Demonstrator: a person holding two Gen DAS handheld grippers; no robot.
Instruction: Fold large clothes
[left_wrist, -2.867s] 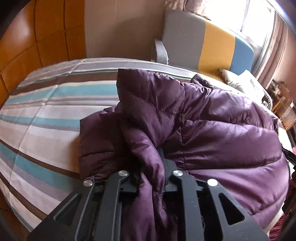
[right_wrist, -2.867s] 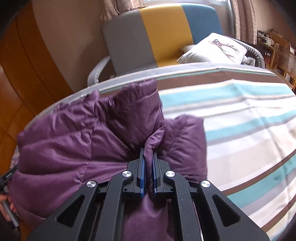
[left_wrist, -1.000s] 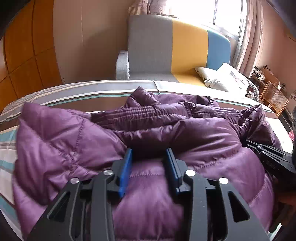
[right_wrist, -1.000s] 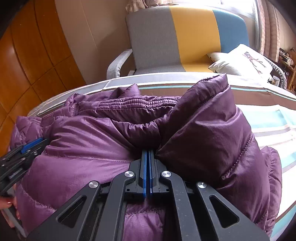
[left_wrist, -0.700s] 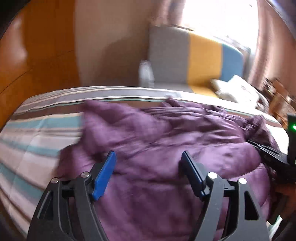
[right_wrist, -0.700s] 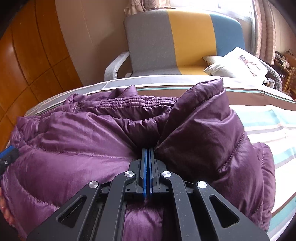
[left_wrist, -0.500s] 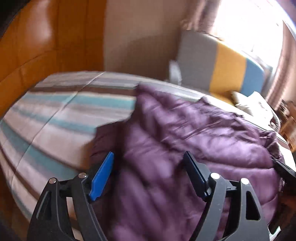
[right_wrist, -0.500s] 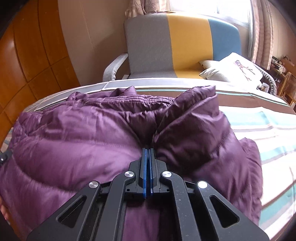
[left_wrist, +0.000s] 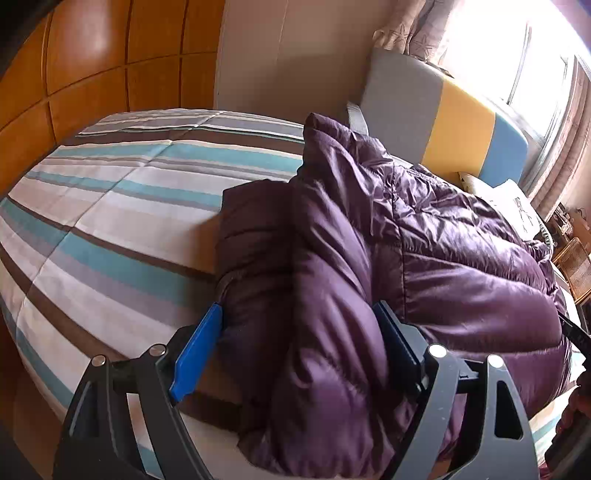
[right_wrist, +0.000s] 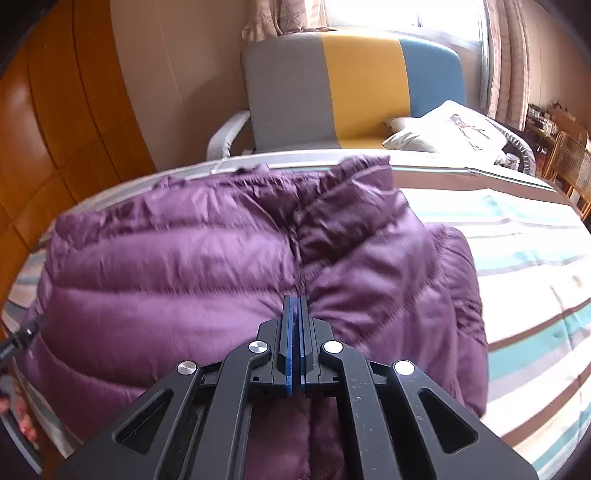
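A purple puffer jacket (left_wrist: 424, 251) lies bunched on a striped bed (left_wrist: 110, 221). My left gripper (left_wrist: 299, 325) is open, its blue pads on either side of a thick fold at the jacket's left end. In the right wrist view the jacket (right_wrist: 184, 280) fills the middle of the bed (right_wrist: 535, 258). My right gripper (right_wrist: 294, 306) is shut on a pinch of the jacket's fabric near its front edge.
A grey, yellow and blue sofa (right_wrist: 354, 88) with a white pillow (right_wrist: 450, 129) stands behind the bed, under a bright window. Wooden wall panels (left_wrist: 92, 66) run along the left. A wicker chair (right_wrist: 569, 162) stands at the far right.
My left gripper let go of the jacket, opened wide and swung left to the jacket's left end. My right gripper stayed shut on the fabric while the jacket settled flatter.
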